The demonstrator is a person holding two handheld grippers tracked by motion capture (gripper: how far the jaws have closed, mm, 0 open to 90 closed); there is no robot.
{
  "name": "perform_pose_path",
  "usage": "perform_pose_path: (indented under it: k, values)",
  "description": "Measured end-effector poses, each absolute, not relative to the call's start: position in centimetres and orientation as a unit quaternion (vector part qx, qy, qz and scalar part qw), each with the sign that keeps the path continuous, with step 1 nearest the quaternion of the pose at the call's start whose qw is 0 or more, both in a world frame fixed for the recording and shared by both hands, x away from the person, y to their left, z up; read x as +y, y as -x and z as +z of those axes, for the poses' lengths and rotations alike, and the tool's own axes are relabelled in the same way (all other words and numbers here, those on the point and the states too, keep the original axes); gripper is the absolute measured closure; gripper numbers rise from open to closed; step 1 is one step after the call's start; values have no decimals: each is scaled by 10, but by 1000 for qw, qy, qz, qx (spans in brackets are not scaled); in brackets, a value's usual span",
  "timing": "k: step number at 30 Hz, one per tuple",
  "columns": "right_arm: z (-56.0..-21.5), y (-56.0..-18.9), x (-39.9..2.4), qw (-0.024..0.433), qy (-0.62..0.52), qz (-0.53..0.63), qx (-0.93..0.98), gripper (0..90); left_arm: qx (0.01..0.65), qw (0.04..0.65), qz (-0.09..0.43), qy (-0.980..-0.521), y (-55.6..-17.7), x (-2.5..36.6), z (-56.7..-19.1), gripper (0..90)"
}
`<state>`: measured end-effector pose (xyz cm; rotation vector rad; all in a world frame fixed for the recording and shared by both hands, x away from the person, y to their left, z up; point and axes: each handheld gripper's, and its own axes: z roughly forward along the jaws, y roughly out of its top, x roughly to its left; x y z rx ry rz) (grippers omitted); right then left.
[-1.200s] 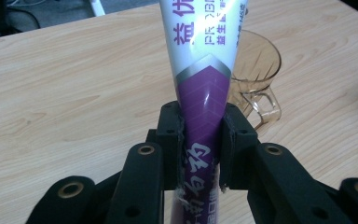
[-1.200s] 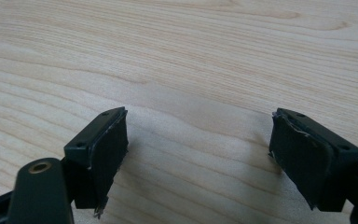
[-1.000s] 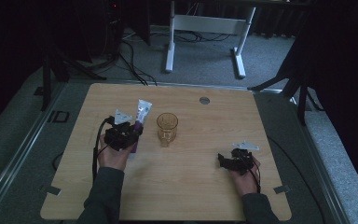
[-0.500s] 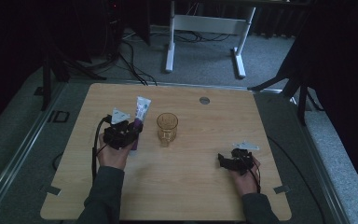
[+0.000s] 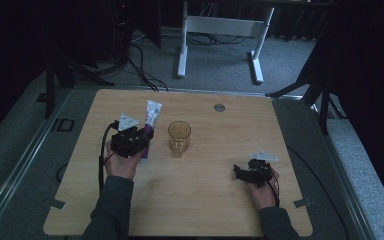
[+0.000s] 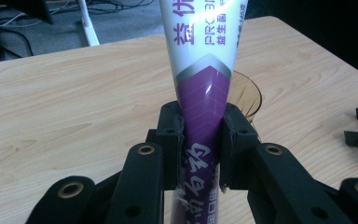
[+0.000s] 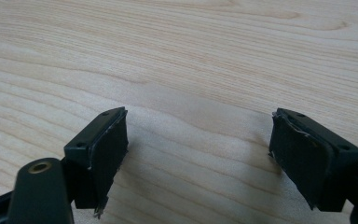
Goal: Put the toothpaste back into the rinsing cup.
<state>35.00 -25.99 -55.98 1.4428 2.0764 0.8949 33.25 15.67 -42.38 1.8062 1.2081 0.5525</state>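
Left claw (image 6: pixel 200 140) still clamps tube (image 6: pixel 205 93) beside glass (image 5: pixel 179 136); right claw (image 7: pixel 198 154) open, unmoved

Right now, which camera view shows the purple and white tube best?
The left gripper view: the tube stands close up, its printed label readable, clamped between the left gripper jaws. The high view shows it small and dim beside the amber glass. The right gripper view looks at the bare table.
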Motion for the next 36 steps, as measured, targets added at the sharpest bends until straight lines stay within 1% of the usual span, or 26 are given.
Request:
perform_pose_path:
  k: [36]
  values:
    - [-560,-350,-260,228,-523,325,754,192,479,475,230,-701,-335,159,-415,728]
